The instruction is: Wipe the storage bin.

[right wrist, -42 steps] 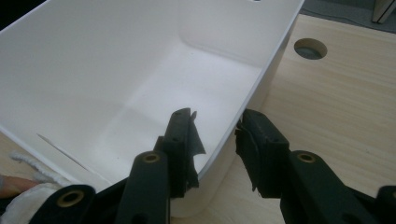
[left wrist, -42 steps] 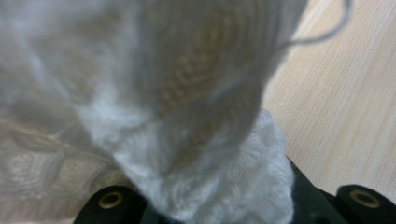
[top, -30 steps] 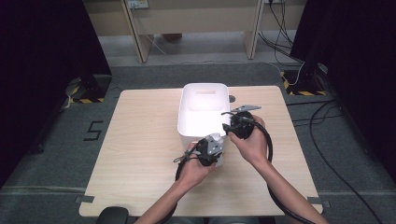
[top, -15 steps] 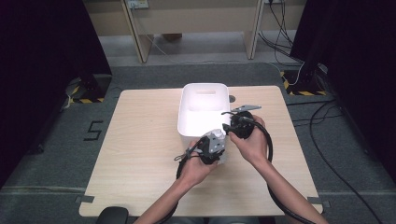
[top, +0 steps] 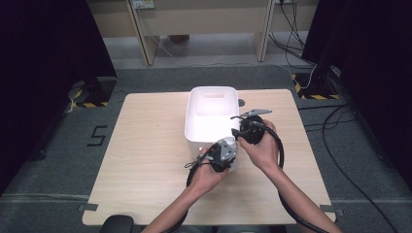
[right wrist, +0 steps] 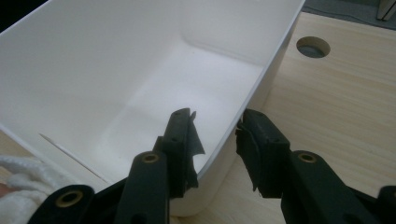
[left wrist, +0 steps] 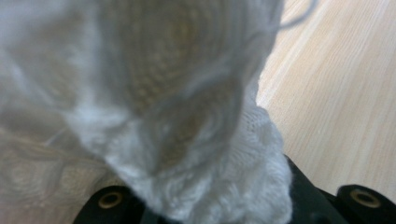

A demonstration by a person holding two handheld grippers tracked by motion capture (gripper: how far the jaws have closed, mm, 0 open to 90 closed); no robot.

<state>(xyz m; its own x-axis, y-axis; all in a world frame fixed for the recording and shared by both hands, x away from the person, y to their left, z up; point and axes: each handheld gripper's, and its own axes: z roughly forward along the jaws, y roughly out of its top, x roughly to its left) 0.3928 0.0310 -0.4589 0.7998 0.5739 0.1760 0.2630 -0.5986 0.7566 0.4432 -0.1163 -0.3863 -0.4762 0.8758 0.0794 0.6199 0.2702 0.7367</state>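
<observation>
I steady the white bin (right wrist: 140, 70) — right tool (right wrist: 217, 135) straddling its wall at 3 o'clock, grip uncertain; left tool (top: 224, 154) clenched on knit cloth (left wrist: 187, 140). Next — lift cloth over rim.

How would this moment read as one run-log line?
left gripper: shut on white knitted cloth | right gripper: astride white bin wall | bin: empty

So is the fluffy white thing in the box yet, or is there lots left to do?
Not yet. The white box looks empty inside. Done so far: the left gripper is shut on the white knitted cloth, held beside the box's near end. In hand: the right gripper has one jaw inside and one outside the box's wall, probably steadying it. Left: lift the cloth over the rim and drop it in.
</observation>
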